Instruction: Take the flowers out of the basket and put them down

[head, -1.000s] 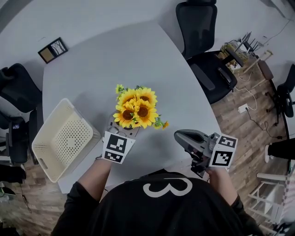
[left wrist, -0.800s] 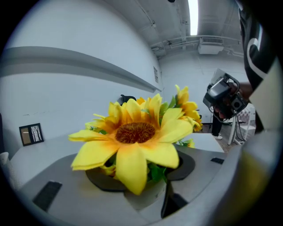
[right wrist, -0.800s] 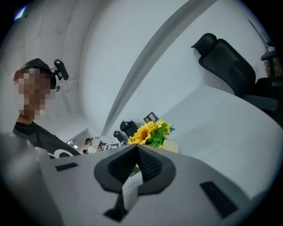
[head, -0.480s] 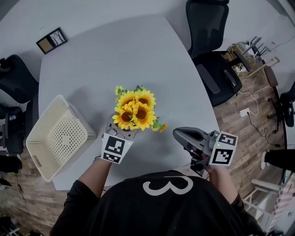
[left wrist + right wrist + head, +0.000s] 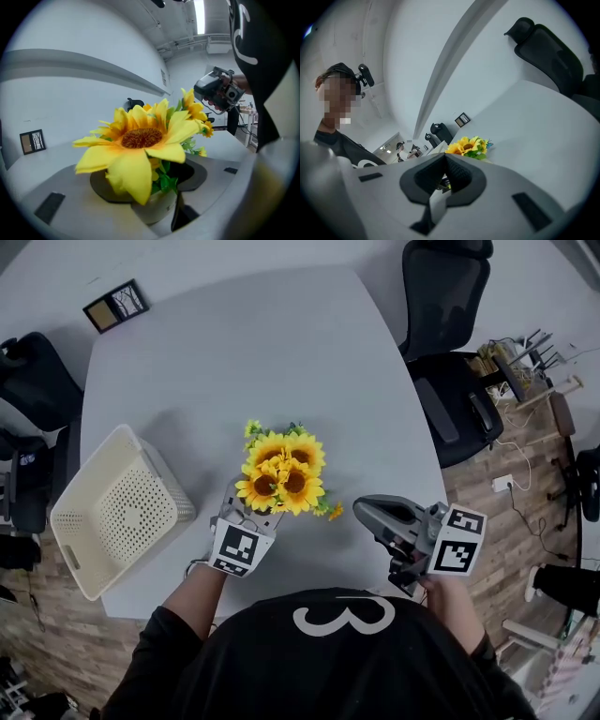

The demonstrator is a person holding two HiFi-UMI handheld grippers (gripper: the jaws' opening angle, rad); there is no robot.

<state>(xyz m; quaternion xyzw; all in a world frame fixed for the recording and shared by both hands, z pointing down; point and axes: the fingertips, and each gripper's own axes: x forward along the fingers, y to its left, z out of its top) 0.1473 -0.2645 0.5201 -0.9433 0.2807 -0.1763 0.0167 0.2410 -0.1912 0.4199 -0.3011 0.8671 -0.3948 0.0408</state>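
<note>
A small pale pot [image 5: 157,208] of yellow sunflowers [image 5: 281,474] sits between the jaws of my left gripper [image 5: 255,510], which is shut on the pot; the blooms [image 5: 140,140] hide most of it. It stands over the grey table [image 5: 262,362], to the right of the cream perforated basket [image 5: 86,486], which holds nothing. I cannot tell whether the pot touches the table. My right gripper [image 5: 370,514] hovers at the table's near right edge, jaws shut and holding nothing. The right gripper view shows the sunflowers [image 5: 468,146] beyond its pads.
A small picture frame [image 5: 115,306] lies at the table's far left corner. Black office chairs stand at the far right [image 5: 450,296] and at the left [image 5: 37,381]. Wooden floor with cables and clutter [image 5: 511,362] lies to the right.
The head view has shifted a little. My left gripper keeps its hold on the flower pot, a touch farther right of the basket. The right gripper has barely moved.
</note>
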